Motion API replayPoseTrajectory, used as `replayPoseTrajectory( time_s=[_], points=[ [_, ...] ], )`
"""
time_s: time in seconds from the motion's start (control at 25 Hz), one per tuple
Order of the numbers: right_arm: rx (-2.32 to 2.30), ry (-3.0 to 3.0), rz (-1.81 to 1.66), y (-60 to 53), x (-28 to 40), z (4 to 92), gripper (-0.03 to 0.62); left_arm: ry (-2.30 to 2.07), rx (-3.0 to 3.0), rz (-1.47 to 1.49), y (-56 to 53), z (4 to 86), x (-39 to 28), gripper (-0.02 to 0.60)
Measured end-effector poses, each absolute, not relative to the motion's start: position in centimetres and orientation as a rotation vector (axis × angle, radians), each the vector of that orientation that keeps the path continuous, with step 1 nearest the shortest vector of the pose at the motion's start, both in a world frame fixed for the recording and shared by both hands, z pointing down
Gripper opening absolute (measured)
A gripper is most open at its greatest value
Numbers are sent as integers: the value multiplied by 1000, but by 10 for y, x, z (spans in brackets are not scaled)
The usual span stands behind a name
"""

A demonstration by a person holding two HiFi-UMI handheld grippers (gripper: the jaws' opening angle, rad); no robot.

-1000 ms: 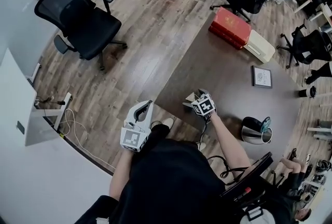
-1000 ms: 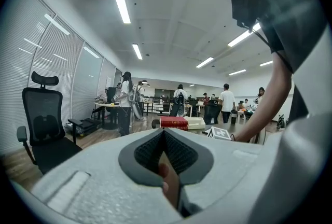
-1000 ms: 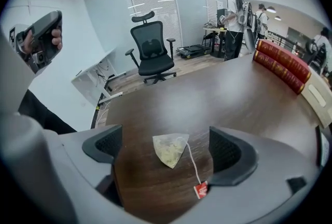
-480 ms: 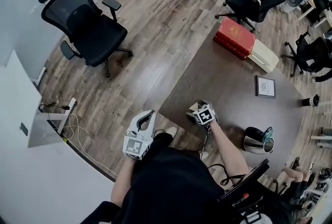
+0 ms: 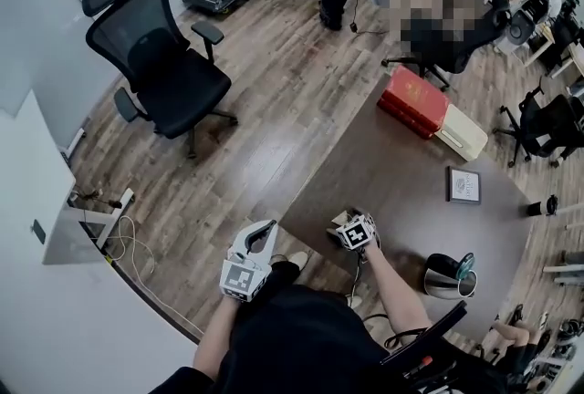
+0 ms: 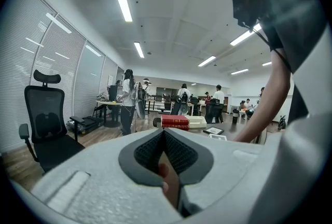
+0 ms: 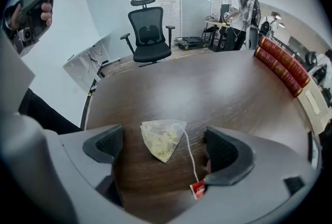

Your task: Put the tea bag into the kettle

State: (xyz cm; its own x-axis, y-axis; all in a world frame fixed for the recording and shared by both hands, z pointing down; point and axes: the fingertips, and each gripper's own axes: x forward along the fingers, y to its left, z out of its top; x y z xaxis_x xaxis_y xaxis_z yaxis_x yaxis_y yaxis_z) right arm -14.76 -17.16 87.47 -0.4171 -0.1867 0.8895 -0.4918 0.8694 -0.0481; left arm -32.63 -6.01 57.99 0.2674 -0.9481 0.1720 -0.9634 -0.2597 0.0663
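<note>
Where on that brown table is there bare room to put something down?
The middle of the table, between the red books, the framed picture and the tea bag, is bare. The kettle crowds the near right corner.

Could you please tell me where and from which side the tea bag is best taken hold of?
Probably across the pouch's wide far end, coming down from above: the tea bag lies flat on the table, its point toward the open right tool, whose jaws straddle it. Keep the string and red tag clear.
</note>
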Motion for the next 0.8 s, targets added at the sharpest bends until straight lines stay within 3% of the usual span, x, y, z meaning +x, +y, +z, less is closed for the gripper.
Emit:
replayPoseTrajectory(
  time_s=[0.8],
  points=[
    [456,-1953,397,-169,-149,889,505,-1876,2294,80,-51,592,-347,3]
  ],
)
